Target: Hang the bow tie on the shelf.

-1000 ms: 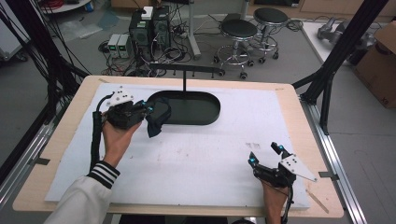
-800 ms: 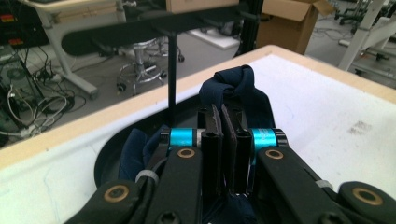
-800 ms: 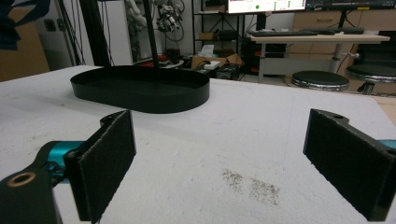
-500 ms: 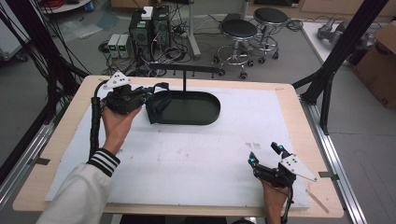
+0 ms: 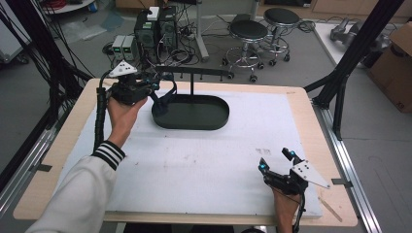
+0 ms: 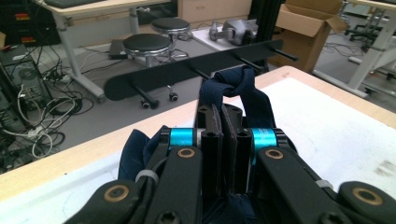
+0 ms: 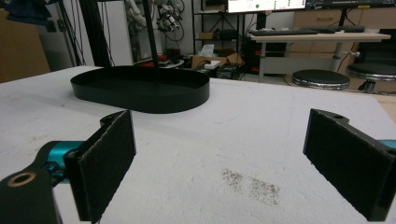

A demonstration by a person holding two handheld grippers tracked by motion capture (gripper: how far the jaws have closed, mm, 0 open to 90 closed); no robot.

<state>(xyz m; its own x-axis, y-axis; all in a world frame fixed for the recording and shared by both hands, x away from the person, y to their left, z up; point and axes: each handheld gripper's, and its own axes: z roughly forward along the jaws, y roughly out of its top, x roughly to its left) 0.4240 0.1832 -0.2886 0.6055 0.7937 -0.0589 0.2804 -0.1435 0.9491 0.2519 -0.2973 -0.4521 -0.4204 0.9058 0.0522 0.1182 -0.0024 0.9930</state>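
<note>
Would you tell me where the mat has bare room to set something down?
The white mat is bare between the black tray and the right gripper. It is crowded at the tray's left end, around the left gripper and its blue cloth.

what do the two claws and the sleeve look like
Both claws are black linkage frames with cyan joints and flat black pads. The left claw and right claw each carry a pale grey three-cornered plate on top. A ribbed black cable trails from the left one. The sleeve is white with a black-and-white striped cuff.
</note>
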